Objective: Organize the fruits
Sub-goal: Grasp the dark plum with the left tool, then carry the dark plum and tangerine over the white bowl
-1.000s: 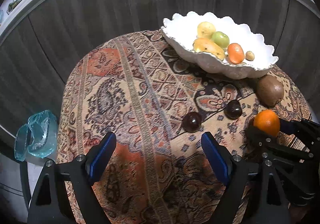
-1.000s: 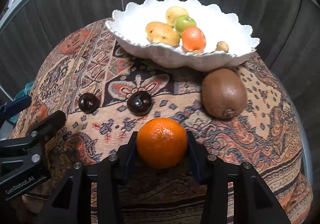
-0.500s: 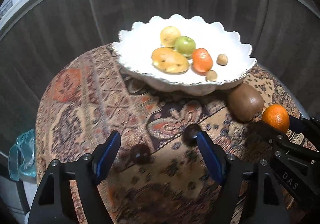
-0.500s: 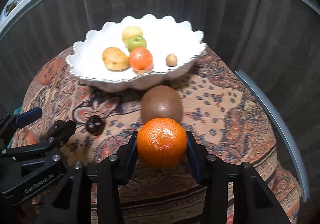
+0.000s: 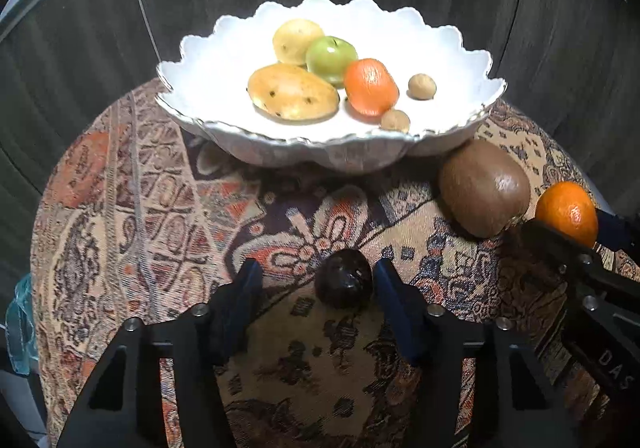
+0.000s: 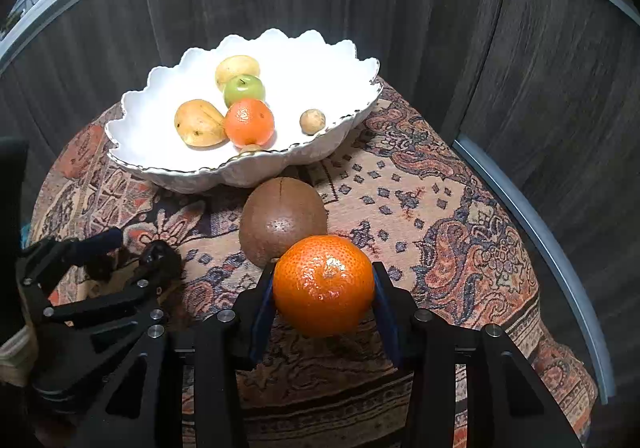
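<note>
Your white scalloped bowl point(image 5: 472, 96) at twelve o'clock already holds two yellow fruits, a green apple point(image 5: 331, 54), an orange fruit and two small nuts. Left on the patterned cloth point(image 5: 120, 188): a kiwi point(image 5: 484, 188) at two o'clock, and the dark plum point(image 5: 344, 282) dead ahead. Your left gripper point(image 5: 318, 284) is closing around that plum, pads not yet pressing. Your right gripper point(image 6: 324, 290) clamps the tangerine point(image 6: 324, 284), clear of the cloth, not yet over the bowl. A second ago the left fingers stood wide with two plums ahead; only one shows now, and the bowl looms nearer.
</note>
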`<action>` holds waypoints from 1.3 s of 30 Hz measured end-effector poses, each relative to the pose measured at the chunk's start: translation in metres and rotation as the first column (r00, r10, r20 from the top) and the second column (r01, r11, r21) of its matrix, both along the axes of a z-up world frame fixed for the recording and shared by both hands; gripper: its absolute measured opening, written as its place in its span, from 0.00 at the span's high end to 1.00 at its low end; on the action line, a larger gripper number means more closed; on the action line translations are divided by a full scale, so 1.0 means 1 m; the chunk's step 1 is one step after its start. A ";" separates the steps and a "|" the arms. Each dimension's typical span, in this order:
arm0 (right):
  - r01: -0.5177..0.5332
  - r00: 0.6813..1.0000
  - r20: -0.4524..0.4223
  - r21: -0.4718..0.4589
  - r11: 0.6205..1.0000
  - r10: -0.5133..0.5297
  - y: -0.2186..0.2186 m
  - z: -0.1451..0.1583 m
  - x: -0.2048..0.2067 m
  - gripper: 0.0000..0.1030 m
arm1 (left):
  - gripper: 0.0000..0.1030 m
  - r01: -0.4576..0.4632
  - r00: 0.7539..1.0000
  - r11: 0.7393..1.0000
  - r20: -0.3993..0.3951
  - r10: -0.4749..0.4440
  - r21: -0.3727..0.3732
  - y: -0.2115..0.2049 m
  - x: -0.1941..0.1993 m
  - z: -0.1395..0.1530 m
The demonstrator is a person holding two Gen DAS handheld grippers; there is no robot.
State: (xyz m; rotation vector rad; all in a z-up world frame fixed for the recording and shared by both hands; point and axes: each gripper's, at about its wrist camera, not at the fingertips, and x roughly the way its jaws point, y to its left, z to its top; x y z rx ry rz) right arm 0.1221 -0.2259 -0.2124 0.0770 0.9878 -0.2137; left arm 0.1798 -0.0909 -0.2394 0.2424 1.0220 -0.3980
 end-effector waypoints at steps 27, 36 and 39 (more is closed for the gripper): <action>-0.006 1.000 0.016 -0.003 1.000 0.006 0.001 0.009 0.001 0.56 | 0.73 0.005 1.000 0.999 0.028 -0.004 -0.037 0.002 -0.003 0.020; -0.018 0.998 0.052 -0.005 1.000 0.018 0.004 0.030 0.005 0.56 | 0.73 -0.010 0.998 0.999 0.065 0.013 -0.046 0.009 0.000 0.051; -0.022 0.997 0.067 -0.007 1.000 0.023 0.002 0.039 0.009 0.56 | 0.73 -0.015 0.997 0.999 0.077 0.019 -0.052 0.010 0.004 0.061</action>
